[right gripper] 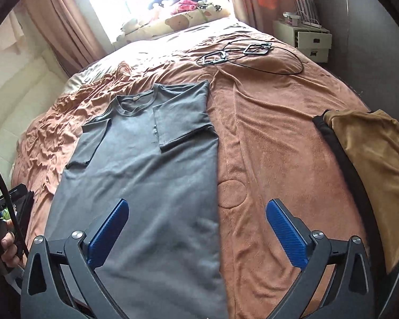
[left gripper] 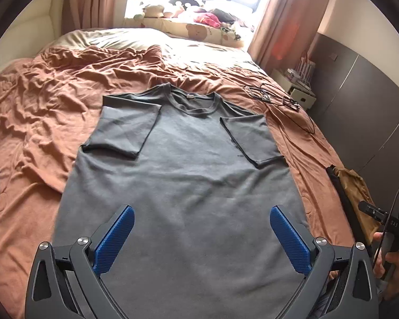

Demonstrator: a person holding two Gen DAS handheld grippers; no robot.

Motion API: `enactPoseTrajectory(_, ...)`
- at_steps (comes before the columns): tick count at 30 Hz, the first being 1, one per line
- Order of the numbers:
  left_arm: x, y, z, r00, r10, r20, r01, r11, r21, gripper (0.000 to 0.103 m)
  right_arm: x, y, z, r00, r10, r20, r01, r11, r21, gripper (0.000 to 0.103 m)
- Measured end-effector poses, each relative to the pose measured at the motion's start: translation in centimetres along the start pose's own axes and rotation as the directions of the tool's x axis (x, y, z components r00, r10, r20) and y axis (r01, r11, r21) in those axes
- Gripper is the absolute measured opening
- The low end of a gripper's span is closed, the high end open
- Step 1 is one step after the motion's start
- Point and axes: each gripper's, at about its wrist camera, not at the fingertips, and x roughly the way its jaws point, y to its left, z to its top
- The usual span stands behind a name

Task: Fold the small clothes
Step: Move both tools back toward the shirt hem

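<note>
Grey T-shirt [left gripper: 178, 186], flat on bed, both sleeves folded inward

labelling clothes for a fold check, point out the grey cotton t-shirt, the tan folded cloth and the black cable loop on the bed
grey cotton t-shirt [left gripper: 183, 175], left wrist view, chest
tan folded cloth [right gripper: 372, 143], right wrist view, top
black cable loop [right gripper: 292, 70], right wrist view, strand

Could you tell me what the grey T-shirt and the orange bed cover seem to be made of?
Grey T-shirt: probably cotton jersey, matte, lying limp with soft creases and a ribbed collar. Orange bed cover: apparently a plush, towel-like fabric, with a fuzzy nap that catches the light.
</note>
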Motion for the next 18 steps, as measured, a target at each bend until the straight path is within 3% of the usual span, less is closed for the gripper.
enactPoseTrajectory(9,-6.0,5.0,-3.0,0.998,0.008,0.062,-0.002,0.995,-0.103,0.102,-3.2,0.5,-3.8,0.998,0.022,0.057,-0.02,0.999,-0.038,0.103)
enactPoseTrajectory(18,-12.5,7.4,-5.6,0.994,0.042,0.098,-0.033,0.995,-0.093,0.102,-6.1,-0.1,-7.0,0.988,0.107,0.113,-0.106,0.994,-0.013,0.103)
